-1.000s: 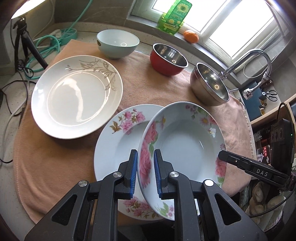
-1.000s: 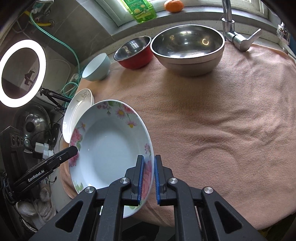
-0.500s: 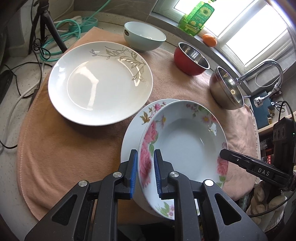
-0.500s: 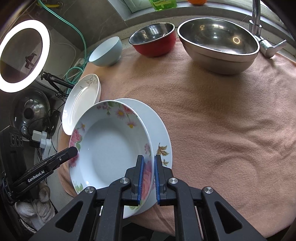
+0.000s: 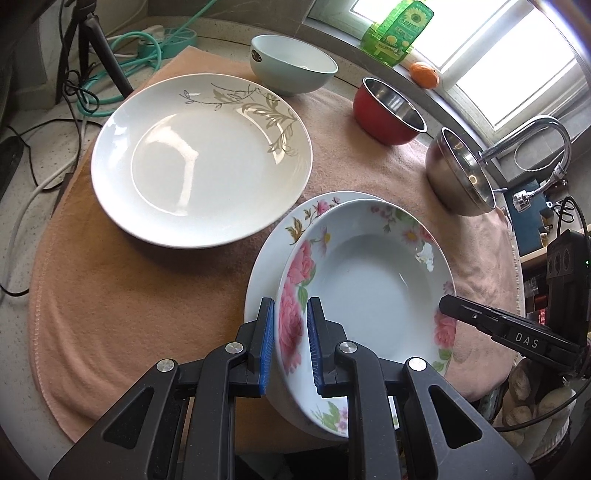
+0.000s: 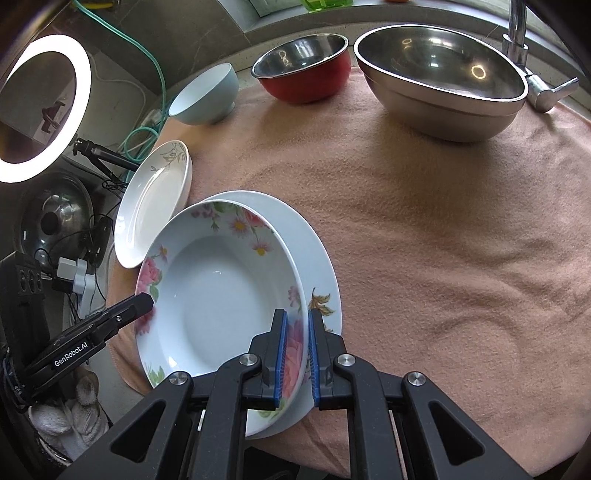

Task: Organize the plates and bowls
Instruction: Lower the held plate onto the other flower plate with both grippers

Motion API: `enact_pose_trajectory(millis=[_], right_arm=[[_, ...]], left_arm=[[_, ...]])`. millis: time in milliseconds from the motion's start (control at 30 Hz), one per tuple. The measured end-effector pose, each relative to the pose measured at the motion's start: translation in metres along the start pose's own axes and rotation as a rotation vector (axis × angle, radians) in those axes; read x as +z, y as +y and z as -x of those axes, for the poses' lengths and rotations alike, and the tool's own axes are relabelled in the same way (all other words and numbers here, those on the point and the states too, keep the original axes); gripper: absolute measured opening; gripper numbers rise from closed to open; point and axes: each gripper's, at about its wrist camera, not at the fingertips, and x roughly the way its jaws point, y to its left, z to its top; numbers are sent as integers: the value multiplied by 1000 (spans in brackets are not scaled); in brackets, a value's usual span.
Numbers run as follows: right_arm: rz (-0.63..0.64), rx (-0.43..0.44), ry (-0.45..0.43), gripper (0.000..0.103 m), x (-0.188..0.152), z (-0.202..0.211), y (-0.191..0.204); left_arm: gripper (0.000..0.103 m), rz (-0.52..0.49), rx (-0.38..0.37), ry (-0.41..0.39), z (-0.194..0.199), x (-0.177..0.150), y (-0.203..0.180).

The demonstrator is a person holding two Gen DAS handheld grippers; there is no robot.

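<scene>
Both grippers are shut on opposite rims of a deep floral plate [image 5: 369, 284], which also shows in the right wrist view [image 6: 218, 295]. My left gripper [image 5: 290, 343] clamps its near-left rim. My right gripper [image 6: 295, 350] clamps the opposite rim. The plate hangs just over a second floral plate [image 5: 295, 218], seen too in the right wrist view [image 6: 314, 258], that lies on the peach cloth. A large white plate [image 5: 199, 158] with a grey leaf pattern lies to the left. I cannot tell whether the two floral plates touch.
A pale blue bowl [image 5: 291, 66], a red steel bowl [image 5: 388, 107] and a large steel bowl [image 6: 443, 77] stand at the back of the cloth [image 6: 443, 240]. A faucet [image 5: 524, 140], green bottle [image 5: 395, 33] and orange [image 5: 424, 74] are by the window. A ring light [image 6: 40, 107] and cables are at left.
Both grippers carried the floral plate further over the second floral plate, and it now covers most of that plate. The views have shifted closer to the white plate.
</scene>
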Motion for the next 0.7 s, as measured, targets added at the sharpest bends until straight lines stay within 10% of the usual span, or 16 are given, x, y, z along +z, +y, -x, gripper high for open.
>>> enact_pose_trajectory(millis=[700], right_arm=[[6, -14, -11, 13, 0, -2, 1]], left_arm=[[15, -16, 19, -20, -2, 1, -3]])
